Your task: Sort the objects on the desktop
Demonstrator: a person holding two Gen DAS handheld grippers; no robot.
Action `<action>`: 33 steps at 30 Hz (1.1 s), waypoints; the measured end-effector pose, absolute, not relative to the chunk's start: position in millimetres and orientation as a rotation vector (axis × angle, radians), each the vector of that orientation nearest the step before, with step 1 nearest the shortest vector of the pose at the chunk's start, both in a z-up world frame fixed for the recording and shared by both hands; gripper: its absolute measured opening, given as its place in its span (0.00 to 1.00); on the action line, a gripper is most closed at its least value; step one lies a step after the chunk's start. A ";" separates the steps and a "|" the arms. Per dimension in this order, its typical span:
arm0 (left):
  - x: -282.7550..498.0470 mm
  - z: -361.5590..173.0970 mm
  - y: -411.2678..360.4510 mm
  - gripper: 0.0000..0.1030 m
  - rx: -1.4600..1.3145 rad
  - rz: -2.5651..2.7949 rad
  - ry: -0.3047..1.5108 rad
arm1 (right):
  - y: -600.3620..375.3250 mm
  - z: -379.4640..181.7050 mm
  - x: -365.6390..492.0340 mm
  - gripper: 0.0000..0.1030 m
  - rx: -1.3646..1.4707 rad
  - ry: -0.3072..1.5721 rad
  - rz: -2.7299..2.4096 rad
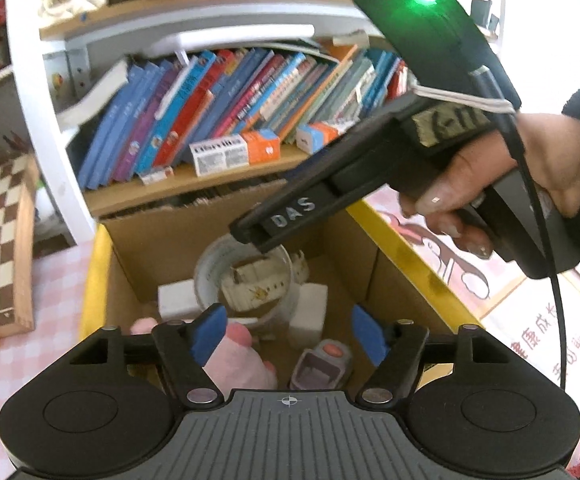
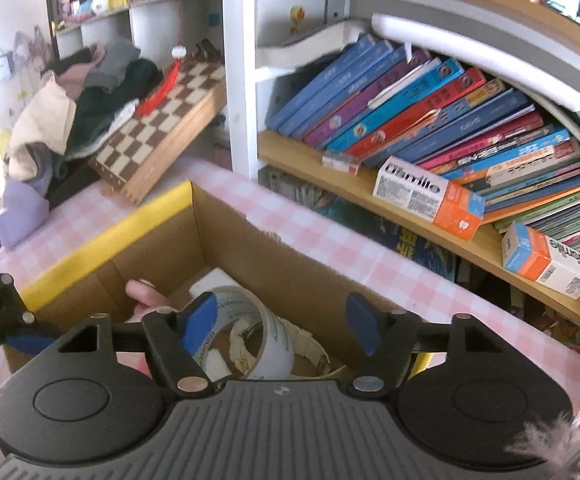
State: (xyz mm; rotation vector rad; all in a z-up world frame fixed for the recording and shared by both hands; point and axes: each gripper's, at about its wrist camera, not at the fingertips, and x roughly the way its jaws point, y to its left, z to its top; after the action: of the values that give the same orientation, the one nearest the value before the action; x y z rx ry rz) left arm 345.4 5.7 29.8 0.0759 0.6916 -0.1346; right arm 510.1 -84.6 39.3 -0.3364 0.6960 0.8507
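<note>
A cardboard box [image 1: 345, 240] with yellow-taped rims sits on the pink checked tablecloth. Inside lie a roll of clear tape [image 1: 210, 280], a white watch strap [image 1: 258, 288], white blocks [image 1: 309, 312], a pink soft toy [image 1: 238, 360] and a small grey device [image 1: 321, 364]. My left gripper [image 1: 290, 332] is open and empty above the box. My right gripper [image 2: 280, 320] is open and empty over the box [image 2: 230, 236], just above the tape roll [image 2: 250, 320]. In the left wrist view the right gripper [image 1: 258, 236] hangs over the tape roll.
A bookshelf [image 2: 369, 208] with leaning books [image 2: 429, 120] and small cartons [image 2: 425, 196] stands right behind the box. A wooden chessboard [image 2: 162, 124] leans at the left beside a heap of clothes [image 2: 70, 100]. A printed mat [image 1: 509, 292] lies right of the box.
</note>
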 end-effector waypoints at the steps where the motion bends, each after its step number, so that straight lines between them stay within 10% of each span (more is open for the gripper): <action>1: 343.6 31.9 6.5 0.71 0.075 -0.127 0.683 | -86.8 42.0 508.2 0.71 -0.327 0.689 0.850; 33: 229.4 68.3 32.1 0.81 0.012 0.035 0.492 | -175.7 89.7 362.9 0.85 -0.149 0.496 0.620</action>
State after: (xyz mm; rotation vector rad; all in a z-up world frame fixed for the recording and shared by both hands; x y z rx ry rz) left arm 229.4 32.1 68.3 0.0121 0.4925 0.0347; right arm 362.9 -175.7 89.7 -0.1492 0.4957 0.6196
